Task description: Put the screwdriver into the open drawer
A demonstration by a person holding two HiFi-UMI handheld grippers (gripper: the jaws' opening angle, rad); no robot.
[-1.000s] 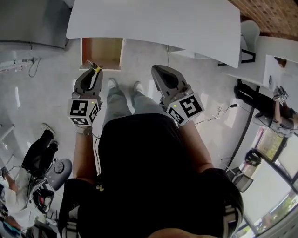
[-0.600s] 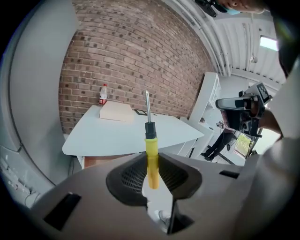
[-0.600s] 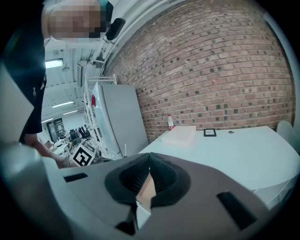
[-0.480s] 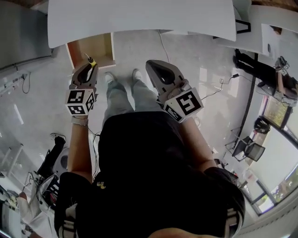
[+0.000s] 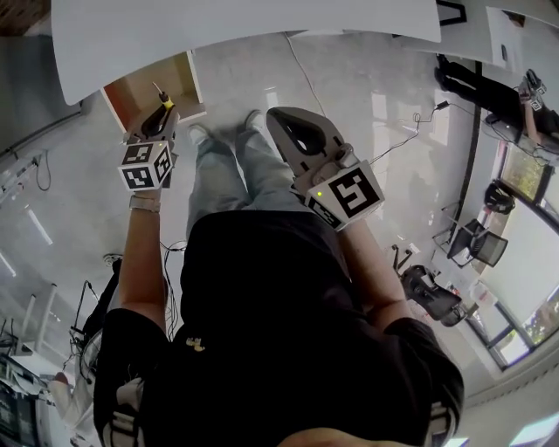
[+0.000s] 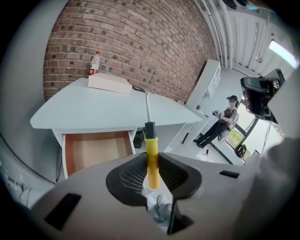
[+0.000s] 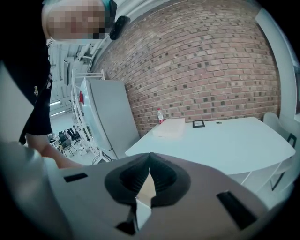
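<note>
We note the open drawer (image 5: 147, 89) beneath the white table (image 5: 262, 22). Near its front, the left gripper (image 5: 160, 120) is clamped on the screwdriver (image 6: 151, 150) by its yellow handle, with the shaft pointing ahead. The right gripper (image 7: 149, 159) is closed tip to tip and holds nothing.

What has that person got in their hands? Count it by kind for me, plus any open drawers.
Grippers: 2, the left gripper and the right gripper
Screwdriver: 1
Open drawer: 1
Total: 4
</note>
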